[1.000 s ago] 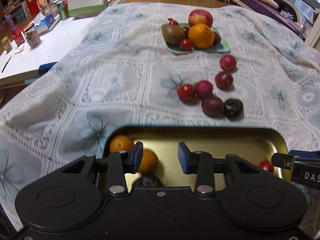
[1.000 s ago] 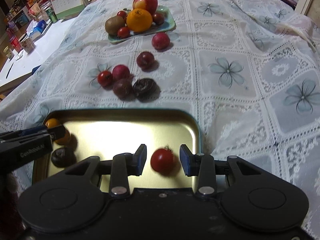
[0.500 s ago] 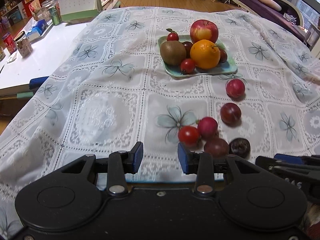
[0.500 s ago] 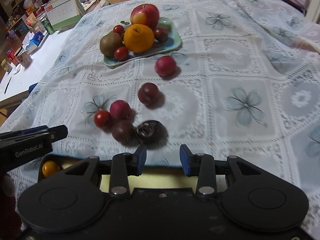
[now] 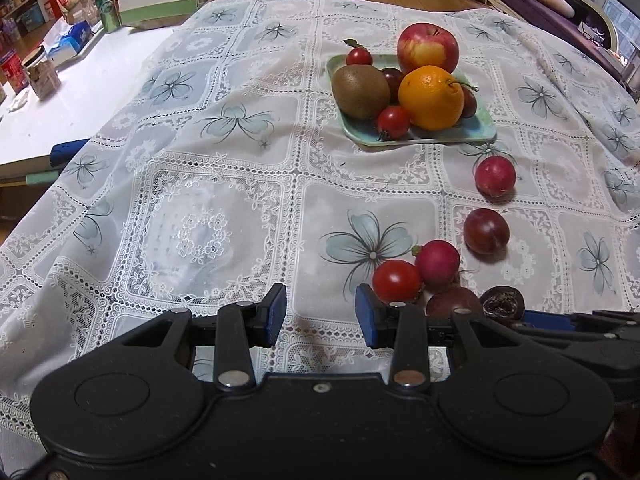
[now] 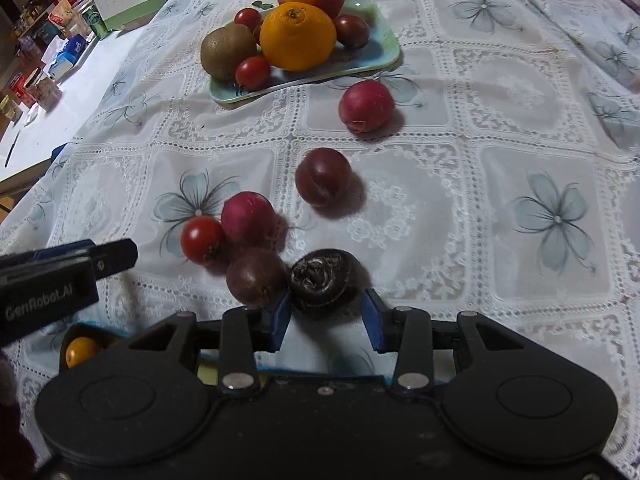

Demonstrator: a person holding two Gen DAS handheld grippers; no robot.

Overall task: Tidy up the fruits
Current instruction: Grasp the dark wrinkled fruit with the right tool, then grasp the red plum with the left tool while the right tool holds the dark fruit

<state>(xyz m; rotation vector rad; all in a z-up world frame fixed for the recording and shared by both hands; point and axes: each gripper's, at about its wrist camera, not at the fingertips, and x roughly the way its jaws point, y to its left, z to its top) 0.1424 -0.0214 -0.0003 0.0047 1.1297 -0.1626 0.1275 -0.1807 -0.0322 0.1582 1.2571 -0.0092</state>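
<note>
Loose fruit lies on the lace tablecloth: a red tomato, a pink-red fruit, a dark purple fruit, a wrinkled dark fruit, a plum and a red fruit. My right gripper hangs just short of the wrinkled fruit. Its jaws are opening, and the fruit sits at the fingertips, not pressed. My left gripper stands open over bare cloth, left of the tomato. A green plate further back holds an apple, an orange, a kiwi and small fruits.
A corner of the gold tray with a small orange fruit shows under the right gripper's body. A white desk with a calendar, cans and boxes stands beyond the table's left edge. A purple sofa is at the back right.
Both grippers moved forward from over the gold tray to the loose fruit. The tomato seen between the right jaws a second ago is gone from them. The right jaws stand slightly wider.
</note>
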